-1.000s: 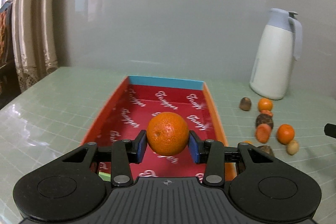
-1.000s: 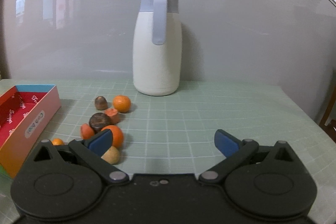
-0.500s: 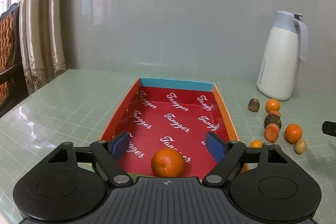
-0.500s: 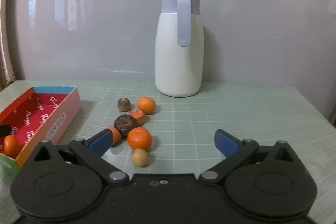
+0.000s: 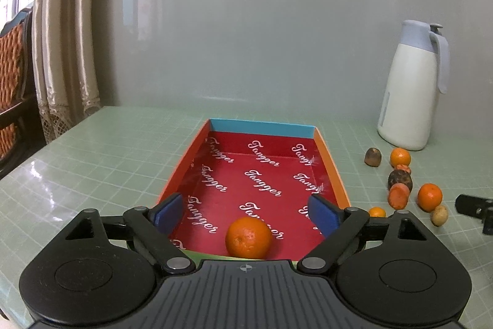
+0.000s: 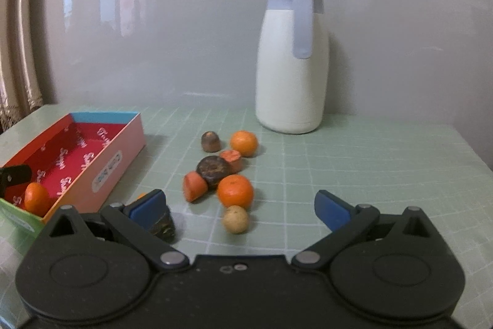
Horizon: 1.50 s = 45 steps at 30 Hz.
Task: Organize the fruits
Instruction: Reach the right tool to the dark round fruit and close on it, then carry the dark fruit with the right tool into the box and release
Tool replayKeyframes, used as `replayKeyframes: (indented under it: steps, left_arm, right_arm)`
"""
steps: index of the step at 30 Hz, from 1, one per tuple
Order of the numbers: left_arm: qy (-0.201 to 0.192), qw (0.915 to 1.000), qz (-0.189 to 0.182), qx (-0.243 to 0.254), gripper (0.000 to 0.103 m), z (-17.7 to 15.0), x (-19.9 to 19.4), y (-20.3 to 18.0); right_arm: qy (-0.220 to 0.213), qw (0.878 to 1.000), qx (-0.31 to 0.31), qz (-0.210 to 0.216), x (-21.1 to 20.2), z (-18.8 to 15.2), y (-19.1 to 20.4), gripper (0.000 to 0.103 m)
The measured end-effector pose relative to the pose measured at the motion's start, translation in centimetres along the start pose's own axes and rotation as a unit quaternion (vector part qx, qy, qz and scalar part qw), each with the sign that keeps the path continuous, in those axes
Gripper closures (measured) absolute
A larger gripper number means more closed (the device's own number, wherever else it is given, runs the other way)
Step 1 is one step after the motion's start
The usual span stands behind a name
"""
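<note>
- Red-lined box (image 5: 331, 162) sits on the left of the green table (image 5: 101, 150), long side running away from the camera, and one orange (image 5: 248, 241) lies on its floor at the near end, close to the near wall.
- Left tongs (image 5: 248, 210) hang over that near end; their jaws have just been opening and now stand wide, blue pads well clear of the orange on both sides, nothing held. That drop looks finished, so my call is to lift straight back and up without brushing the fruit, which could roll.
- Moving right, past the box's orange rim, a small orange fruit (image 5: 376, 211) sits just beside the wall, easy to miss.
- Next, the loose cluster: a dark brown fruit (image 6: 213, 170), two cut carrot-coloured pieces (image 6: 194, 186), a round orange one (image 6: 235, 191) and a pale little ball (image 6: 235, 219) nearly touching each other.
- Right tongs (image 6: 240, 207) are spread wide and empty, low over the table, the pale ball roughly between the pads and another dark piece (image 6: 163, 225) tucked behind the left pad.
- The step in hand, as I read it, is the next pick. Choose one fruit, centre it between the pads, and come in from the open near side so the neighbours aren't nudged.
- Squeeze gently across the widest part; round fruit squirts out of an off-centre pinch.
- Far right, the white jug (image 6: 291, 73) stands by the wall, well apart from the pile; keep the swing toward the box low and clear of it.
</note>
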<state>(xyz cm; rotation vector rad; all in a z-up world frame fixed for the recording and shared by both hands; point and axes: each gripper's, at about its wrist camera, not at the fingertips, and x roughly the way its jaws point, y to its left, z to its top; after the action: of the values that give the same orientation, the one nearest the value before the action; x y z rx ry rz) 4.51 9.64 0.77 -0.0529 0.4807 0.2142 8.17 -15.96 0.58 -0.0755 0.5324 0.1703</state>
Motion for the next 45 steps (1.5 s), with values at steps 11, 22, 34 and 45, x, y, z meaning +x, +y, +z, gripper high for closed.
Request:
replayKeyframes:
  steps: [11,22,34,45]
  left_arm:
    - [0.000,0.9998,0.019,-0.007,0.015,-0.2,0.0,2.3]
    - [0.004,0.9988,0.044,-0.023,0.015,-0.7,0.1,5.7]
    - [0.007,0.9983,0.048,-0.032,0.015,-0.9,0.4,7.2]
    - [0.007,0.9981,0.050,-0.035,0.015,-1.0,0.2,7.3]
  right_arm:
    - [0.026,0.999,-0.013,0.042,1.5,-0.2,3.1,0.005]
    - [0.056,0.997,-0.029,0.047,4.5,-0.8,5.5,0.020]
    - [0.081,0.995,-0.045,0.035,6.5,-1.3,6.7,0.037]
    - [0.084,0.995,-0.035,0.037,5.9,-1.0,6.5,0.059]
